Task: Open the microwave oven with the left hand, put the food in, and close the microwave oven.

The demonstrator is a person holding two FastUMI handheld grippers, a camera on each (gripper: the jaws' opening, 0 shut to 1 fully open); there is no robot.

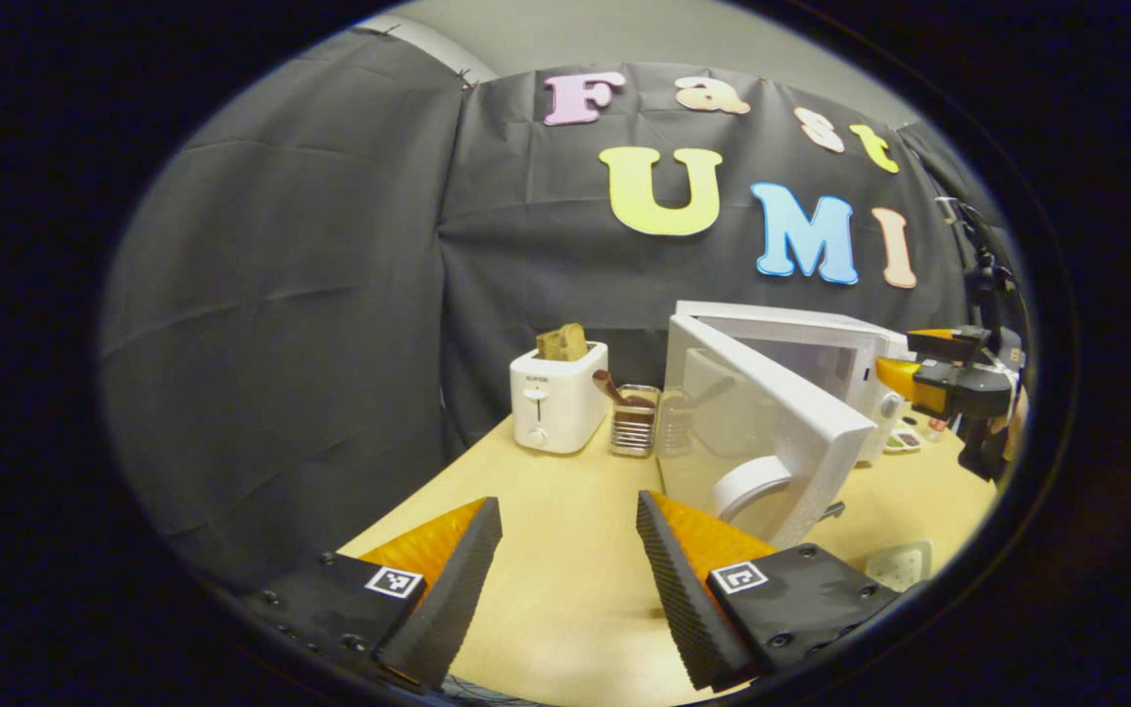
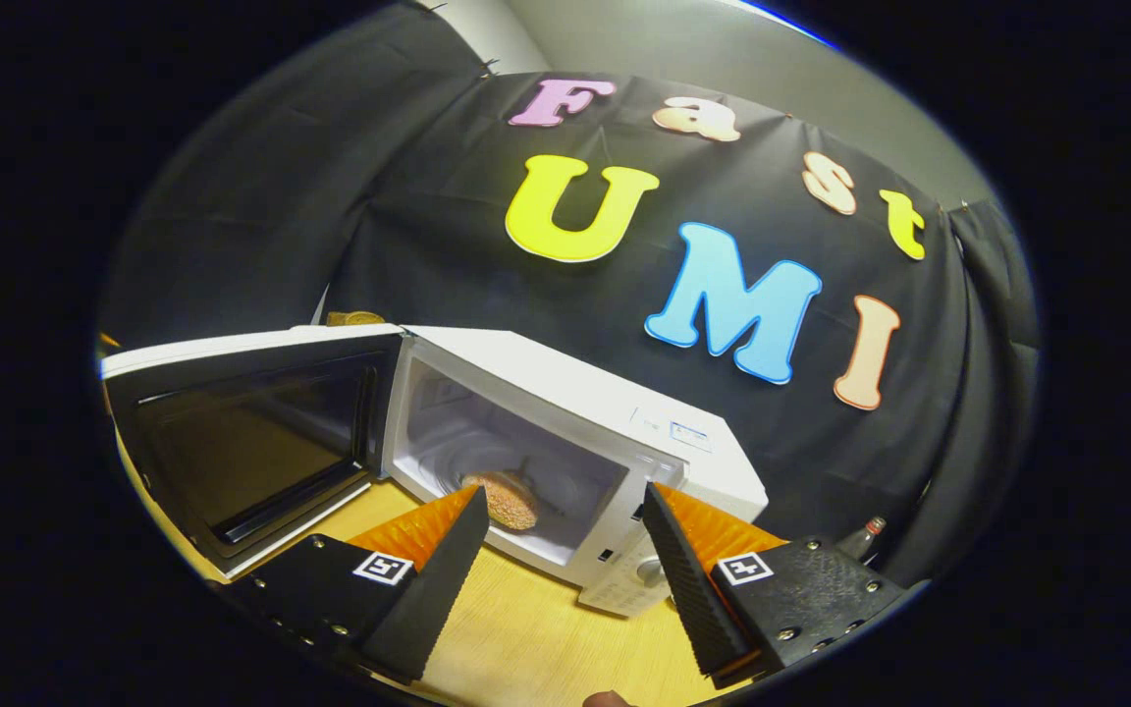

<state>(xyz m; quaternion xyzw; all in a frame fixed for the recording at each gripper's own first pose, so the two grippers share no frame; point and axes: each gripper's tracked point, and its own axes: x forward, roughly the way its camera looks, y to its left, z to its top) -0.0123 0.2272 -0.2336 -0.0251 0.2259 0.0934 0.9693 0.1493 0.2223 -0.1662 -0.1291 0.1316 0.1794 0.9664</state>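
Right gripper view first: microwave oven (image 2: 565,432) standing on the wooden table (image 2: 526,638), door (image 2: 242,442) swung wide on its hinge side, cavity exposed. Food (image 2: 507,499), a round browned piece, already lying on the cavity floor near the front lip. Right gripper (image 2: 559,565) just in front of the oven mouth, fingers spread apart, nothing between them.

Left gripper view: left gripper (image 1: 568,570) low over the table, in front of the oven and off toward its door side, fingers likewise parted and empty. Door seen from outside, its curved handle (image 1: 752,486) near the free edge, facing the gripper. Toaster (image 1: 558,396) with bread in its slot and two glass jars (image 1: 636,420) beside the oven on that same side, back by the wall. Right gripper also visible at the far side of the oven.

Step in hand, by judgement: closing. Best done by pushing on the outer face near the handle, far from the hinge, following the door's arc until it latches; worth clearing the right gripper from the mouth first.

Orientation: oven's long axis running along the table's back edge, opening facing the front of the table. Food roughly circular, lying flat, no clear long axis.
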